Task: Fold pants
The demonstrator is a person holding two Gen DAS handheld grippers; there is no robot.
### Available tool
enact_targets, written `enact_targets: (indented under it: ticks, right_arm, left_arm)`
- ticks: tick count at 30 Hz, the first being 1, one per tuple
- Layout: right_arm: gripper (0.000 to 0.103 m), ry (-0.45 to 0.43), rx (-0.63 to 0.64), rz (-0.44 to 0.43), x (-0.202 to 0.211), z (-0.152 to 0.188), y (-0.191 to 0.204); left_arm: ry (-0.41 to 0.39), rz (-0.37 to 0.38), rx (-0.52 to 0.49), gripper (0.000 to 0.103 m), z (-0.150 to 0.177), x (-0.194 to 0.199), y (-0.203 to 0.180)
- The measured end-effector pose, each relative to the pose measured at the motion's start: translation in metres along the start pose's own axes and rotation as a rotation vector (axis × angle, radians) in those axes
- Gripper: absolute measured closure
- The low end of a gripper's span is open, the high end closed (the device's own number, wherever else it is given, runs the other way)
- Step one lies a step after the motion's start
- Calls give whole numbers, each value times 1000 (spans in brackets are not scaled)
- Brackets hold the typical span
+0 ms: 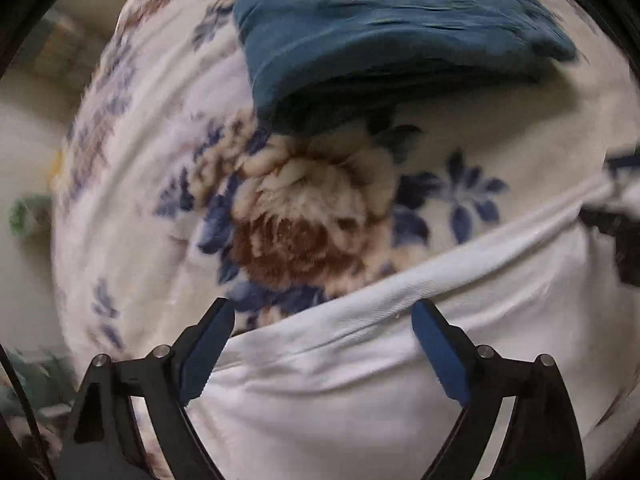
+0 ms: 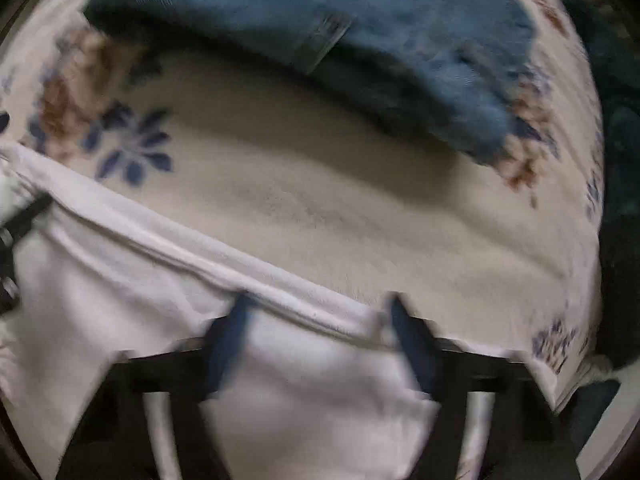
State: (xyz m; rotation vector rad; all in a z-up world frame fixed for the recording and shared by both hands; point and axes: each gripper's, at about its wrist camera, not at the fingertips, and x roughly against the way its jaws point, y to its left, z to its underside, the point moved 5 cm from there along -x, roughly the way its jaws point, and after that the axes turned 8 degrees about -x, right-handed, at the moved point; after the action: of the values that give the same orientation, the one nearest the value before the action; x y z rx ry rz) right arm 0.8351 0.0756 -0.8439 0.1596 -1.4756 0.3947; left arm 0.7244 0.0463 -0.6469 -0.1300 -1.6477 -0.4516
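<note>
White pants (image 1: 360, 380) lie spread on a floral blanket (image 1: 160, 160), their long seamed edge running across the lower part of both wrist views. My left gripper (image 1: 324, 312) hangs over that edge with its blue-padded fingers wide apart, open and gripping nothing. In the blurred right wrist view, my right gripper (image 2: 320, 304) points down onto the white pants (image 2: 120, 300) near the same edge. Its jaws are apart with white cloth lying between them, and the pads do not visibly press on it.
Folded blue jeans (image 1: 380, 32) sit on the blanket beyond the white pants, also in the right wrist view as blue jeans (image 2: 420, 40). Bare cream blanket (image 2: 320, 184) lies between the two garments. The blanket's edge drops off at the left of the left wrist view.
</note>
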Motion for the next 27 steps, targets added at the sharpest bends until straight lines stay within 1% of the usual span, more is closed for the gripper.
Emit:
enact_targets:
  ticks: [1, 2, 3, 5, 7, 8, 10, 11, 13, 14, 15, 16, 17, 18, 20, 22, 23, 24, 25, 27]
  right_arm:
    - [45, 1, -16, 3, -8, -6, -2]
    - [45, -11, -44, -4, -12, -10, -5]
    - [45, -26, -93, -21, -17, -15, -11]
    - [45, -28, -153, -47, -22, -16, -15]
    - [44, -49, -146, -15, -13, -13, -10]
    - [43, -55, -132, -18, -5, -9, -5]
    - [41, -88, -93, -56, 22, -3, 17]
    - [38, -101, -76, -75, 33, -2, 28]
    - [37, -116, -34, -141, 59, 2, 64]
    - [37, -110, -4, -189, 70, 3, 91]
    - [37, -99, 14, -217, 77, 4, 108]
    - [37, -77, 36, -269, 83, 5, 138]
    - [37, -56, 52, -312, 86, 4, 161]
    - [37, -25, 71, -367, 91, 6, 201]
    - [37, -3, 95, -390, 93, 8, 254]
    - [37, 17, 96, -404, 86, -3, 308]
    - [37, 42, 88, -420, 83, -8, 334]
    - [37, 53, 85, -421, 88, -3, 353]
    - [37, 65, 77, -408, 86, -4, 373]
    - [37, 91, 64, -372, 78, 2, 406]
  left_arm:
    - [-3, 27, 56, 12, 2, -4, 6]
    - [-7, 44, 86, 12, 4, -5, 9]
    - [-15, 67, 127, 12, 8, -6, 13]
    - [-37, 78, 191, 12, 18, 1, 20]
    - [-100, 58, 247, 12, 33, 21, 31]
    - [-144, 30, 292, 12, 49, 39, 40]
    - [-190, -25, 367, 12, 81, 65, 57]
    - [-199, -60, 413, 12, 101, 75, 67]
    - [-197, -113, 544, 12, 162, 93, 87]
    - [-182, -140, 581, 12, 182, 94, 96]
    - [-146, -176, 637, 12, 216, 95, 105]
    - [-117, -192, 683, 12, 241, 94, 109]
    - [-76, -212, 750, 12, 276, 92, 114]
    - [-52, -222, 793, 12, 297, 89, 120]
    - [2, -235, 873, 12, 344, 82, 128]
    - [30, -231, 928, 12, 381, 74, 129]
    - [43, -226, 940, 12, 388, 69, 126]
    - [51, -226, 953, 12, 401, 64, 125]
    - [51, -220, 960, 12, 413, 60, 124]
    - [68, -193, 962, 12, 420, 47, 118]
